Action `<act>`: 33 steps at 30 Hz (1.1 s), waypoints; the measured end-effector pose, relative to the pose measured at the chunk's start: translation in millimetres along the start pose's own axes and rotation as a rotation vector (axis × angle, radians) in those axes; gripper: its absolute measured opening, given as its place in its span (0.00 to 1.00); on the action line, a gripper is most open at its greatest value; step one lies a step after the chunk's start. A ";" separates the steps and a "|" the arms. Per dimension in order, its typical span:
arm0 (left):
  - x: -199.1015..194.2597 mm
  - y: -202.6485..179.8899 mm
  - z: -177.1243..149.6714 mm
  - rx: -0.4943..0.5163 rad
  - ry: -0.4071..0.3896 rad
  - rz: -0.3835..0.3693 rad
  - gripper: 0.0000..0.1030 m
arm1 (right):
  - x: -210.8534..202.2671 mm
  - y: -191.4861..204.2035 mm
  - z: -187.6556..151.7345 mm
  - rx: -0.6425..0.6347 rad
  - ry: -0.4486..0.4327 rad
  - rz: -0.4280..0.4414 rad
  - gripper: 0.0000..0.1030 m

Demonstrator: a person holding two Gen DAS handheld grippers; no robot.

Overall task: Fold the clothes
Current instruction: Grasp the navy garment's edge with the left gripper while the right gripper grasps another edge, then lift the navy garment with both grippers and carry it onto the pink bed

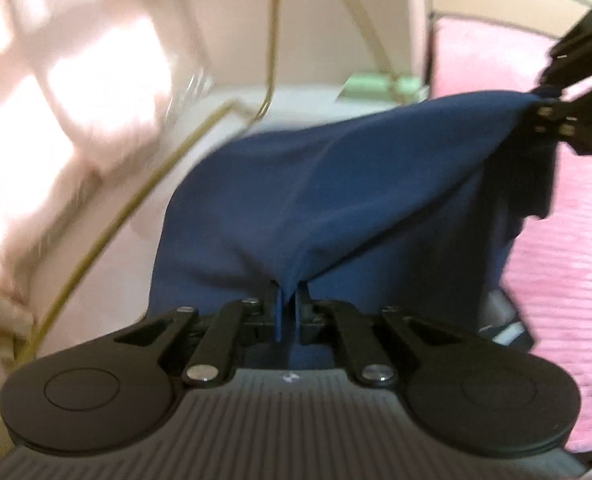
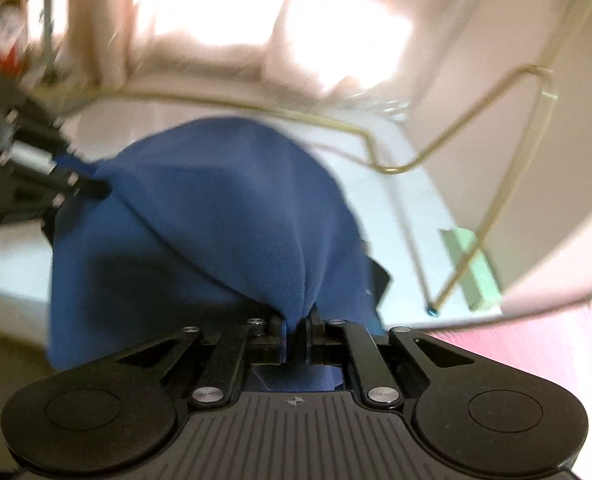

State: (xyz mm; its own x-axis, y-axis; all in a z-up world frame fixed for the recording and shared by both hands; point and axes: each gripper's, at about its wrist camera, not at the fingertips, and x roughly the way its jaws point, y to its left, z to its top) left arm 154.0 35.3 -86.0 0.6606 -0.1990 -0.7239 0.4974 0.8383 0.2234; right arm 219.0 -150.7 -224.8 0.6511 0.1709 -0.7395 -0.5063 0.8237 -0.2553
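A dark blue garment (image 1: pixel 336 200) hangs stretched in the air between two hand-held grippers, each clamped on a pinch of its upper edge. The left gripper (image 1: pixel 290 300) has its jaws pressed together on a fold of the cloth, the fabric fanning out from the pinch; the right gripper (image 2: pixel 296 322) grips a bunched fold the same way. From each wrist camera the opposite gripper shows at the far corner of the cloth, closed on it. Below the garment lies a pink ribbed bed cover (image 1: pixel 568 280), and beyond it a pale wall with a thin brass-coloured wire (image 2: pixel 436 160) and a small light green box (image 2: pixel 476 272). Both views are motion-blurred.
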 end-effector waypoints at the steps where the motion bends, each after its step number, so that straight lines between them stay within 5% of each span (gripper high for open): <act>1: -16.1 -11.3 5.5 0.015 -0.027 -0.017 0.03 | -16.1 -8.4 -5.3 0.036 -0.013 -0.015 0.06; 7: -87.0 -105.6 28.5 0.090 -0.144 -0.206 0.02 | -123.9 -61.2 -80.7 0.262 -0.014 -0.150 0.06; 15: -147.5 -302.5 45.7 0.260 -0.193 -0.517 0.02 | -288.2 -115.1 -257.0 0.499 0.019 -0.366 0.06; 21: -189.4 -461.5 34.9 0.306 -0.109 -0.735 0.02 | -425.0 -142.7 -398.5 0.619 0.099 -0.522 0.06; 26: -212.8 -567.9 32.5 0.413 -0.013 -0.957 0.06 | -504.7 -140.1 -509.1 0.774 0.299 -0.685 0.08; 27: -215.0 -581.0 31.6 0.425 0.006 -0.978 0.07 | -510.5 -137.2 -528.2 0.810 0.352 -0.695 0.14; 29: -212.4 -594.2 27.7 0.444 0.034 -0.982 0.23 | -522.6 -124.4 -555.6 0.850 0.401 -0.729 0.63; 30: -210.1 -594.8 23.3 0.456 0.045 -0.966 0.28 | -525.7 -115.7 -563.3 0.859 0.406 -0.747 0.74; 33: -185.3 -580.9 7.4 0.497 0.080 -0.853 0.32 | -526.7 -92.9 -572.3 0.882 0.373 -0.666 0.76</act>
State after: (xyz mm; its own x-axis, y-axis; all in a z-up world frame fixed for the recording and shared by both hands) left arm -253.2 -418.4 -76.9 -0.0599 -0.5865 -0.8077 0.9804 0.1176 -0.1581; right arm -400.5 -626.7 -168.0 0.3586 -0.4856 -0.7973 0.5375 0.8057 -0.2490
